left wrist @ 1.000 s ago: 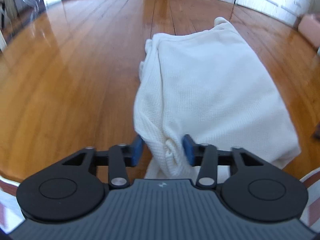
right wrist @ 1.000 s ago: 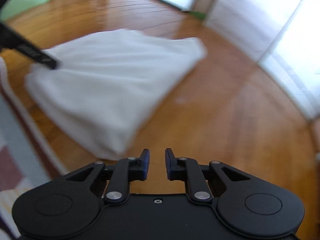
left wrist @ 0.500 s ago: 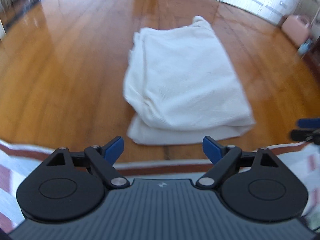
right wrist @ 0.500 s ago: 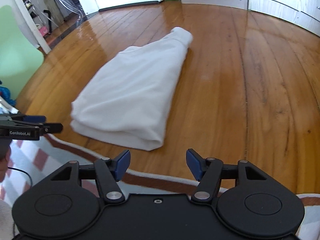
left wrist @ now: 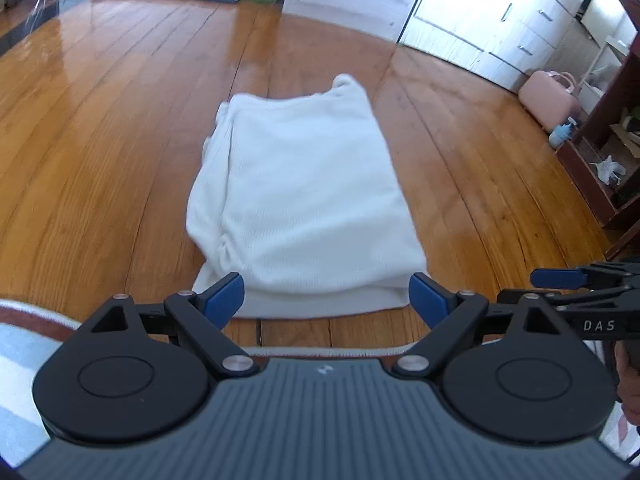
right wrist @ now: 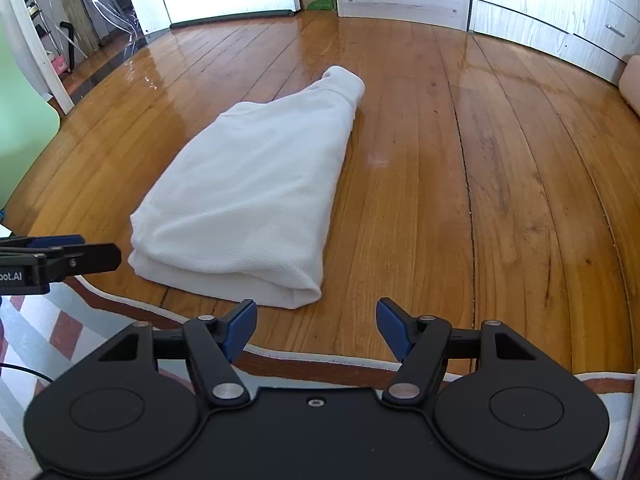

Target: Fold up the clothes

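A white garment [left wrist: 304, 200] lies folded into a thick oblong on the wooden floor [left wrist: 100, 140], its layers stacked at the near end and one rolled corner sticking out at the far end. In the right wrist view the same garment [right wrist: 256, 196] runs at a slant away from the camera, its near fold just beyond the edge of a striped rug [right wrist: 52, 332].

The left hand-held gripper [left wrist: 326, 298] hangs above the near edge of the garment. Its jaws have just been opening and now stand spread wide, with nothing between the blue pads. The right hand-held gripper [right wrist: 316, 326] hovers over the bare floor at the garment's near corner; its jaws have likewise just been opening, stand apart and hold nothing. Each gripper shows at the edge of the other's view.

Farther off, white cabinets [left wrist: 500, 20] line the wall, and a pink case [left wrist: 550, 98] sits on the floor beside a dark shelf [left wrist: 616, 152].
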`<state>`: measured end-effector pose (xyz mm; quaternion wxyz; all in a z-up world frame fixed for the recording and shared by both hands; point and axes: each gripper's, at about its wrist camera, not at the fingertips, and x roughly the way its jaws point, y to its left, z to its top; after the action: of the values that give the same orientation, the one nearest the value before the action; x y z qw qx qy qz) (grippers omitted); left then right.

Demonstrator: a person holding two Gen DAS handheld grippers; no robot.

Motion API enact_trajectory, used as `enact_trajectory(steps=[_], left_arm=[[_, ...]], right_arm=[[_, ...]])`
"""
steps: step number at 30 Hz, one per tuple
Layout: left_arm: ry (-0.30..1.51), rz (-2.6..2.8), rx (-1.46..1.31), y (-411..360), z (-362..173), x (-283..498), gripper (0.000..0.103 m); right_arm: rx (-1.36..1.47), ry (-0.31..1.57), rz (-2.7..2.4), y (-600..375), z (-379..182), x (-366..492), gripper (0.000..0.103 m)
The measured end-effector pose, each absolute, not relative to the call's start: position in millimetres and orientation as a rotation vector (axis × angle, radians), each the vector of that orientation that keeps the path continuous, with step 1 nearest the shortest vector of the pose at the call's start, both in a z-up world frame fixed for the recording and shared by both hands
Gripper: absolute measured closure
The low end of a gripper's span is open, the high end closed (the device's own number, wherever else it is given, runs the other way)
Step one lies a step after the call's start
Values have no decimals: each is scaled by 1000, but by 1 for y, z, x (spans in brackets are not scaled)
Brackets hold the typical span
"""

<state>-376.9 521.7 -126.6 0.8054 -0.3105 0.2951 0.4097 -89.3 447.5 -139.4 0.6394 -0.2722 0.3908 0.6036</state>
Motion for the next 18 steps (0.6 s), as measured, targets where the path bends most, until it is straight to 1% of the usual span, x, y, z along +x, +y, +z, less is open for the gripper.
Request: enact_trajectory(steps=[3,8,11,14,18], left_arm=[[637,894,-632,522,-128,-373,8],[646,889,-674,534,-136,-375,8],[626,864,-707,543,-139,-389,8],[609,889,-752,555,-146,-406,8],[568,922,-819,578,-160,-420,8]], right_arm=[[-620,886,1395,447,-137,-90,32],[-626,882,1419,448,-137,-92,32],[-711,869,1459,447,-145,-93,31],[-794,796,1517,438,-151,-92,31],[-735,824,1591,431,-149,-74,31]])
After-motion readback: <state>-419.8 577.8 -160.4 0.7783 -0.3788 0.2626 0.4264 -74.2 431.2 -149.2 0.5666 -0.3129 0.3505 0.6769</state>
